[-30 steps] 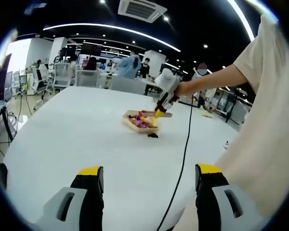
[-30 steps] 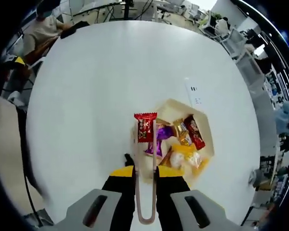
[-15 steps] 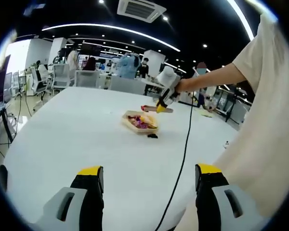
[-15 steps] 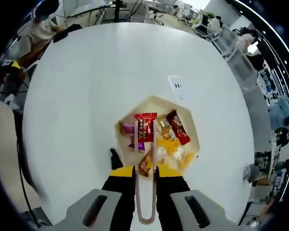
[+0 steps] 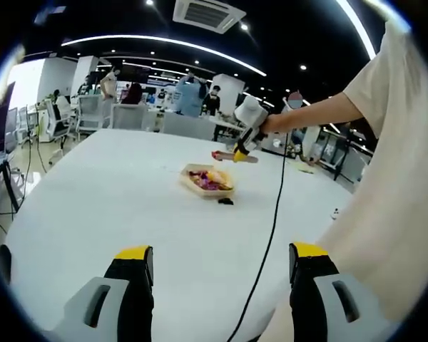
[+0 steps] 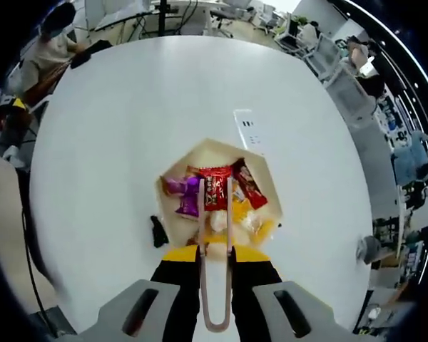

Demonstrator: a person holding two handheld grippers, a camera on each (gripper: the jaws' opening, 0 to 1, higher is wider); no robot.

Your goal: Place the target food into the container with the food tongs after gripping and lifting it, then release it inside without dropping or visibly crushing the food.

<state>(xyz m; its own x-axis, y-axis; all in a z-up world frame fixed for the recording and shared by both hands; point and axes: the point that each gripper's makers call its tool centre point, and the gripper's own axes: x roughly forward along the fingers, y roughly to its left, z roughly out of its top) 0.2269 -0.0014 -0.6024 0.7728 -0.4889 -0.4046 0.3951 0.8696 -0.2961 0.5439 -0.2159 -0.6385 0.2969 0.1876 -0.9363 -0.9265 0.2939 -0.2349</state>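
In the right gripper view my right gripper [image 6: 215, 251] is shut on pink food tongs [image 6: 215, 285]. The tong tips pinch a red snack packet [image 6: 215, 189], which hangs above the beige hexagonal container [image 6: 189, 157]. Purple, red and yellow packets lie in that container. The left gripper view shows the container [image 5: 197, 185] far off on the white table [image 5: 114, 192], with the right gripper [image 5: 241, 151] holding the tongs and red packet [image 5: 217, 154] above it. My left gripper [image 5: 217, 262] stands open low over the table's near edge, holding nothing.
A small black object [image 6: 157, 231] lies beside the container, and a white power strip [image 6: 250, 130] lies past it. A black cable [image 5: 267, 235] runs down from the right gripper. A person's arm and pale shirt [image 5: 392, 178] fill the right. Office desks and people surround the table.
The right gripper has risen and carried the red packet from beyond the container's rim to over its middle. The left gripper has stayed still.
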